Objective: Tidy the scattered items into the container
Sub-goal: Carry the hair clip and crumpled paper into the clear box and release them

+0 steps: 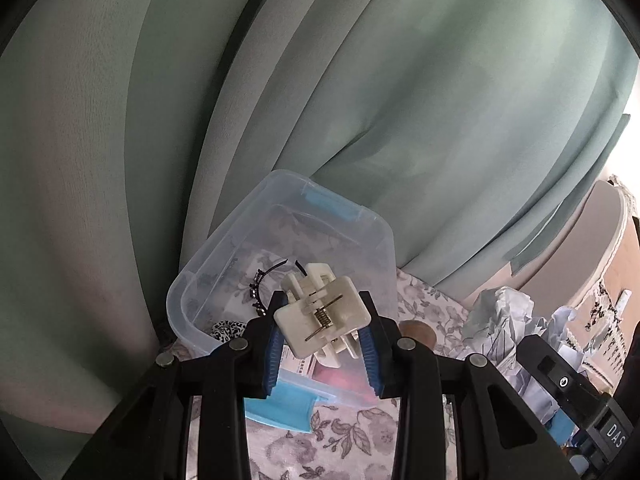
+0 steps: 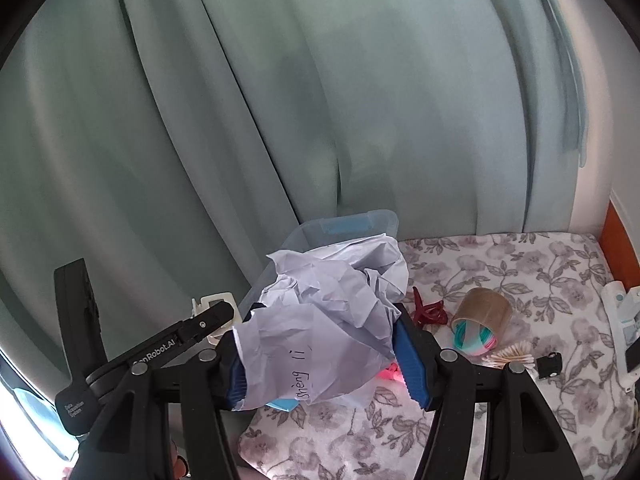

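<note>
Green curtains hang behind a floral-covered tabletop. The left tool is clamped on a white clip, carried just above the near rim of the clear bin, seemingly ready to drop it in. The right tool is clamped on crumpled paper, with the bin beyond it. Tape, a red claw clip and cotton swabs lie to its right, unsorted.
</note>
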Demonstrator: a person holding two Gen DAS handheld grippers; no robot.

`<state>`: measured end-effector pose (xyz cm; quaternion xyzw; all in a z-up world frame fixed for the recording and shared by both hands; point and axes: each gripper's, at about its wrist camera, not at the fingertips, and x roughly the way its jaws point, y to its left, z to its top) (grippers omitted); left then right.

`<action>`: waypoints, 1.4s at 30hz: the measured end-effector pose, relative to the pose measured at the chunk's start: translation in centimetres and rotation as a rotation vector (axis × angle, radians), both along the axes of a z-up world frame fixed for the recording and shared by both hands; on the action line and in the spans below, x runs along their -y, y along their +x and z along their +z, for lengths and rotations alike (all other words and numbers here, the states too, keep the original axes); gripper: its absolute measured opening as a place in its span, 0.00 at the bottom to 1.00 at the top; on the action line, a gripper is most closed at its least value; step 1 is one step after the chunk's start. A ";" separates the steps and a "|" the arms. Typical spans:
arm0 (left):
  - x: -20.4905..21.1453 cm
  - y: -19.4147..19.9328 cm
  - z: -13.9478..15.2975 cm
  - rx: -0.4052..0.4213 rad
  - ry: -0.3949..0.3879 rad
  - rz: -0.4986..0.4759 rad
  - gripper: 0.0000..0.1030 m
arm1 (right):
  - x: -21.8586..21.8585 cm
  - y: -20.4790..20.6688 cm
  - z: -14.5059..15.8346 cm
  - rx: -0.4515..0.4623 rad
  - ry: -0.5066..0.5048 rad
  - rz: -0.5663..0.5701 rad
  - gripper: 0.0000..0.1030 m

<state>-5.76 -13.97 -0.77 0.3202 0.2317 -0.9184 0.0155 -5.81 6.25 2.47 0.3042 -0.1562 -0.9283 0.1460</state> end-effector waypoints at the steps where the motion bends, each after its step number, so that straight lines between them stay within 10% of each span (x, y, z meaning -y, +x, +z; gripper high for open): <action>1: 0.2 -0.3 -0.4 0.007 0.005 -0.001 0.35 | 0.3 -0.6 -0.3 0.009 0.003 0.005 0.63; 29: 2.1 -5.9 -6.3 0.130 0.023 0.027 0.35 | 5.1 -10.0 -6.0 0.174 0.055 0.142 0.66; 33: 2.3 -5.9 -6.2 0.133 0.043 0.046 0.57 | 5.0 -10.2 -6.3 0.189 0.065 0.132 0.72; 42: 2.5 -5.5 -5.9 0.137 0.053 0.058 0.60 | 4.8 -9.6 -5.7 0.184 0.066 0.144 0.75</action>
